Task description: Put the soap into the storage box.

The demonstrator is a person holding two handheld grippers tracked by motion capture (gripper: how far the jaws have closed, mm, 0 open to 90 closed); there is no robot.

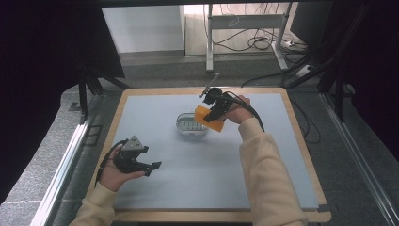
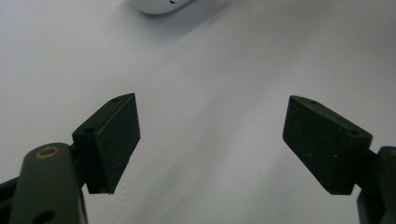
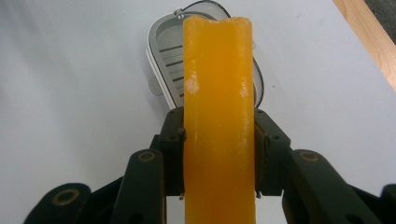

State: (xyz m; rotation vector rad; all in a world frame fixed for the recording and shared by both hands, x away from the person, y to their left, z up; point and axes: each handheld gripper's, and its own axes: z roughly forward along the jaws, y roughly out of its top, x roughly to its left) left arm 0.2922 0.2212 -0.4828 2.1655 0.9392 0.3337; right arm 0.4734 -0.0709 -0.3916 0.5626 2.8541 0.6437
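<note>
My right gripper [image 1: 214,114] is shut on an orange soap bar [image 1: 210,119], held in the air just right of and above a small white soap dish [image 1: 188,125] at the middle of the table. In the right gripper view the orange soap bar [image 3: 218,112] stands upright between the jaws, with the ribbed soap dish [image 3: 170,70] behind it. My left gripper [image 1: 155,168] rests low at the front left of the mat, open, nothing between its pads [image 2: 114,140]. The dish's rim [image 2: 159,5] peeks in at the top of the left gripper view.
A grey mat [image 1: 197,155] covers a wooden table top [image 1: 313,174]. Beyond the far edge stand a table frame with cables [image 1: 249,33] on the floor and dark curtains at both sides.
</note>
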